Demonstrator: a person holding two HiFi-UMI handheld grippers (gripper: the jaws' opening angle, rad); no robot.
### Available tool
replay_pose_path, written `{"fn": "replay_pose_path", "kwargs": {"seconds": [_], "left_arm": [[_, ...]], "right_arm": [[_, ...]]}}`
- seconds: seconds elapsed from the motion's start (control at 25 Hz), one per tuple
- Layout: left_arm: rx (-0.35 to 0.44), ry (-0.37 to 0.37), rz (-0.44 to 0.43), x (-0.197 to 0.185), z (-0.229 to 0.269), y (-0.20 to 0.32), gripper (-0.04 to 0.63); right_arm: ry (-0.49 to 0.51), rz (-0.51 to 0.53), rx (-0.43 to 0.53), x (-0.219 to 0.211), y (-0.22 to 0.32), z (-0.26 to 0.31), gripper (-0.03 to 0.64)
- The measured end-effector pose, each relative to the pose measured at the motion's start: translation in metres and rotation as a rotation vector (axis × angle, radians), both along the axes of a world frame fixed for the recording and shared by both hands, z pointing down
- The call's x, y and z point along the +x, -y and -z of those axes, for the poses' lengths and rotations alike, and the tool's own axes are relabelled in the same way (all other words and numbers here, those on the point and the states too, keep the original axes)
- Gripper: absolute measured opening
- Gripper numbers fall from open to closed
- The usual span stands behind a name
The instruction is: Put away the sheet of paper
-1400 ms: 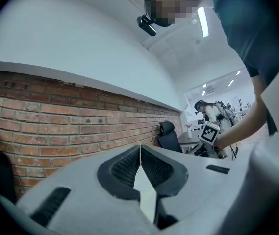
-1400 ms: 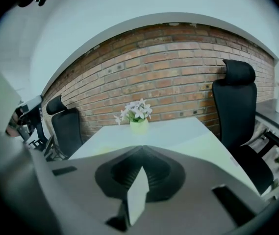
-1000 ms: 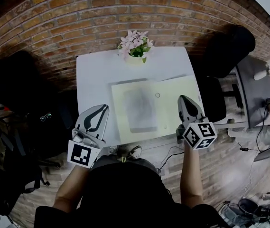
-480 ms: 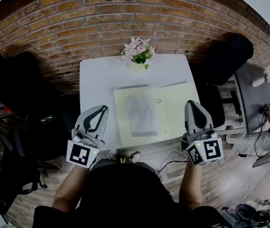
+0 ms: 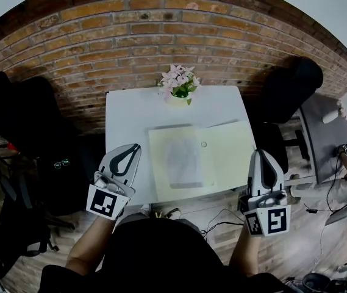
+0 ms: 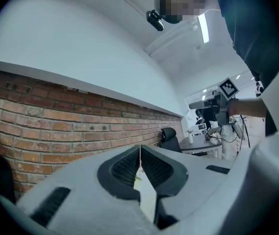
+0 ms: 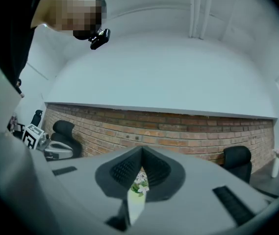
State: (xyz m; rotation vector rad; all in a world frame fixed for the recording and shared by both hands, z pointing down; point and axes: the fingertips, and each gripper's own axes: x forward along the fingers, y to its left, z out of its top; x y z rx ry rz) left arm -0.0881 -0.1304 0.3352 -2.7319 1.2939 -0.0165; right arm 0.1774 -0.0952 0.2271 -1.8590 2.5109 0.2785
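Note:
An open pale-yellow folder (image 5: pixel 231 148) lies on the white table (image 5: pixel 130 112). A greyish sheet of paper (image 5: pixel 182 162) rests on its left half. My left gripper (image 5: pixel 135 147) hangs over the table's front left corner, shut and holding nothing; its tips (image 6: pixel 140 148) meet in the left gripper view. My right gripper (image 5: pixel 261 154) is off the table's front right corner, just past the folder's edge, also shut and empty (image 7: pixel 141 151). Neither gripper touches the paper or the folder.
A pot of pink flowers (image 5: pixel 178 83) stands at the table's back edge against the brick wall (image 5: pixel 161 23). Black chairs stand left (image 5: pixel 14 112) and right (image 5: pixel 295 81) of the table. A grey desk (image 5: pixel 325 124) is at far right, with cables (image 5: pixel 222 215) on the wooden floor.
My right gripper has drawn back from the folder's right half, toward me and to the right, off the table. The left gripper has hardly moved. The view has tilted up a little.

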Motion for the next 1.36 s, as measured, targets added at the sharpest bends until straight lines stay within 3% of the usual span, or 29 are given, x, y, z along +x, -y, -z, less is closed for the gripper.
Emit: {"fn": "replay_pose_path", "kwargs": {"seconds": [0.24,0.6,1.36], "left_arm": [[0.004,0.007,-0.027,0.006,0.006,0.002,0.031],[0.012,0.007,-0.05,0.006,0.011,0.0,0.031],[-0.016,-0.001,-0.036,-0.004,-0.001,-0.015,0.031]], "right_arm": [[0.006,-0.034,0.028,0.008,-0.006,0.009,0.014],[-0.002,-0.056,-0.011,0.006,-0.011,-0.004,0.014],[-0.006,-0.056,-0.011,0.0,-0.02,-0.008,0.014]]}}
